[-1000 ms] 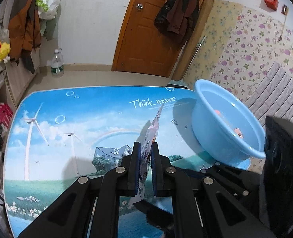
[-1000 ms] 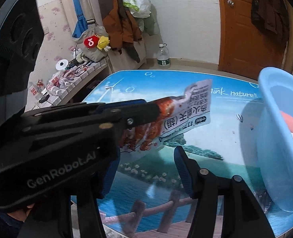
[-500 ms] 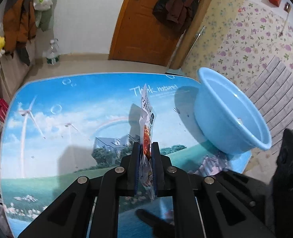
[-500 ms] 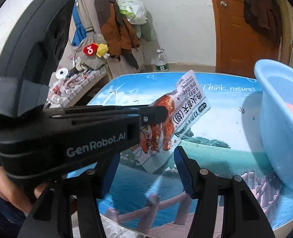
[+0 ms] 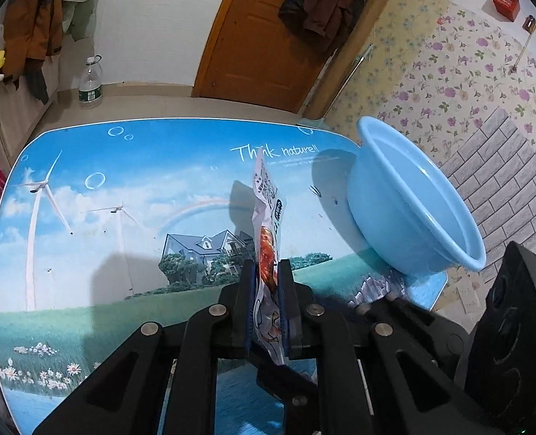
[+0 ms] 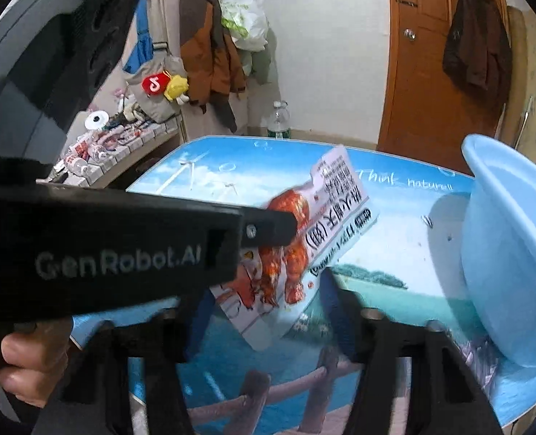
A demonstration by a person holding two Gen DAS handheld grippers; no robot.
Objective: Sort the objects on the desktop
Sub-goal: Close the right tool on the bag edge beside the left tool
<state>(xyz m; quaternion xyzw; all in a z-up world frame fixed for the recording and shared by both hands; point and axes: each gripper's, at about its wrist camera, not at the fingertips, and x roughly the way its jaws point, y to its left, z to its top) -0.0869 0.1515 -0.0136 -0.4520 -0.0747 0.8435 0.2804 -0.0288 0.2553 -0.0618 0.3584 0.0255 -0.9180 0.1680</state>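
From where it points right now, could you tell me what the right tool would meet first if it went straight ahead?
Probably the snack packet, held by the left tool, which hangs just ahead between its closing jaws; beyond that, the table. Depth is uncertain.

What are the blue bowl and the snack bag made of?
The blue bowl looks like smooth, glossy plastic: one even colour, with a shiny streak along its rim. The snack bag seems to be thin printed plastic film: it crinkles and bends, and its picture looks glossy. The exact kind of plastic can't be told.

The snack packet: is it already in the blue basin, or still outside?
Outside: the left gripper holds the snack packet above the table, beside the blue basin.
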